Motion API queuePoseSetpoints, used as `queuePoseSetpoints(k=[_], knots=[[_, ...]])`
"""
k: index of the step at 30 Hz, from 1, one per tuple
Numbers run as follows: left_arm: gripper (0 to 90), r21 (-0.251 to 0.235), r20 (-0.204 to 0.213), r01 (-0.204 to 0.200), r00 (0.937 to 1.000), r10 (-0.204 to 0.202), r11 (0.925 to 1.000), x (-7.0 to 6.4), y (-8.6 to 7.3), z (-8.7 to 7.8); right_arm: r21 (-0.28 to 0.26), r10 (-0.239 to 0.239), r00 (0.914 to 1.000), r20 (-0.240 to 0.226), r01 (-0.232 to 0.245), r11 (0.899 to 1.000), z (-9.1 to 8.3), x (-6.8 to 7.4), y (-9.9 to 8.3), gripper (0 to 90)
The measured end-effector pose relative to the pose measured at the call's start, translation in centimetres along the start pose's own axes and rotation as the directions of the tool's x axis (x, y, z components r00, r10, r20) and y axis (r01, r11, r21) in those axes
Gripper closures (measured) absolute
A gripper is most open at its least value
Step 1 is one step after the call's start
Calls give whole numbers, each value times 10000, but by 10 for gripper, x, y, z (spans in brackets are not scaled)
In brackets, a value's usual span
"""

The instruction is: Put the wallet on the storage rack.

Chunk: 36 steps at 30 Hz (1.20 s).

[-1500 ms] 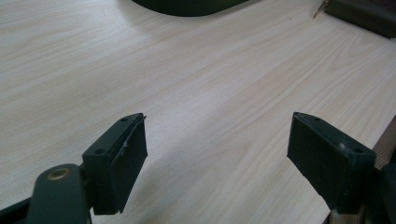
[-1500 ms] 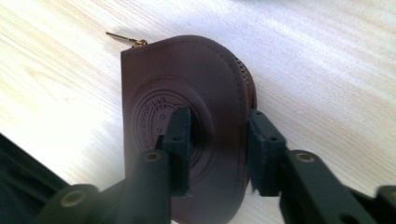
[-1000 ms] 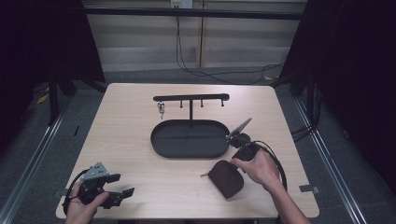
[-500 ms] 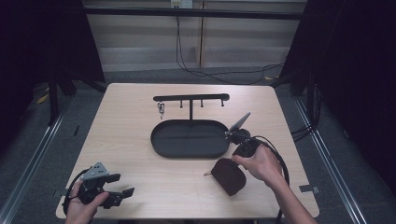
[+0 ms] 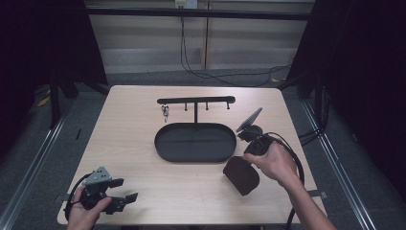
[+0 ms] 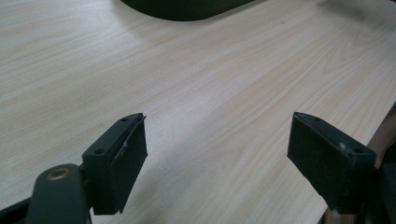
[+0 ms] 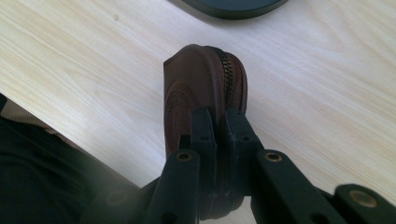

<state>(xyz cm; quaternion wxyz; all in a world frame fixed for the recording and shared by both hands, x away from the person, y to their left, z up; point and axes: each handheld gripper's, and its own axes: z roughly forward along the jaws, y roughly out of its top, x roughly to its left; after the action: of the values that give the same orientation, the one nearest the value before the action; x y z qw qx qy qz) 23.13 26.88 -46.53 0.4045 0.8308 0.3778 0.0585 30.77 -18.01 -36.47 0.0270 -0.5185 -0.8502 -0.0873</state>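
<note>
At the near left corner of the counter [image 5: 143, 120] the left gripper [image 5: 119, 191] rests low in the person's hand, its fingers [image 6: 119, 163] spread wide over bare wood with nothing between them. Farther along the near edge, toward the right, the right gripper [image 5: 249, 160] has its fingers [image 7: 203, 130] pinched tight on the rim of a brown zippered pouch [image 7: 196, 88]. The pouch stands on edge, zipper uppermost, and looks raised or tipped off the wood, though I cannot tell whether its lower edge touches. Just beyond it lies the black oval tray [image 5: 195, 142], mid-counter, with a T-shaped hook rack [image 5: 196, 101] rising from its far rim and a small set of keys [image 5: 165, 111] hanging from the left hook.

My guess is that the pouch is being carried, most likely toward the tray. The next move would call for swinging it left and away over the tray's rim, lowering it flat, and only then easing the fingers apart.
</note>
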Motion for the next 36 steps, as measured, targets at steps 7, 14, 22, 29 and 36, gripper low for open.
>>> queuePoseSetpoints(k=[7,14,22,29,36], knots=[[193,-25,71,12,10000,-11,10000,0,0,0,-86,2,9997,234,0,10000,-15,0,2,835],[191,-42,81,29,10000,-29,10000,0,0,0,-69,90,9989,450,-87,9999,-29,-1,6,834],[191,4,101,33,9999,-33,10000,0,0,0,-100,237,9981,563,-232,9997,-45,-2,15,833],[191,24,98,14,10000,-14,10000,0,0,0,-153,227,9968,772,-216,9997,-57,-1,27,832],[191,-2,118,29,9999,-29,10000,0,0,0,-150,239,9958,883,-226,9996,-62,4,43,833]])
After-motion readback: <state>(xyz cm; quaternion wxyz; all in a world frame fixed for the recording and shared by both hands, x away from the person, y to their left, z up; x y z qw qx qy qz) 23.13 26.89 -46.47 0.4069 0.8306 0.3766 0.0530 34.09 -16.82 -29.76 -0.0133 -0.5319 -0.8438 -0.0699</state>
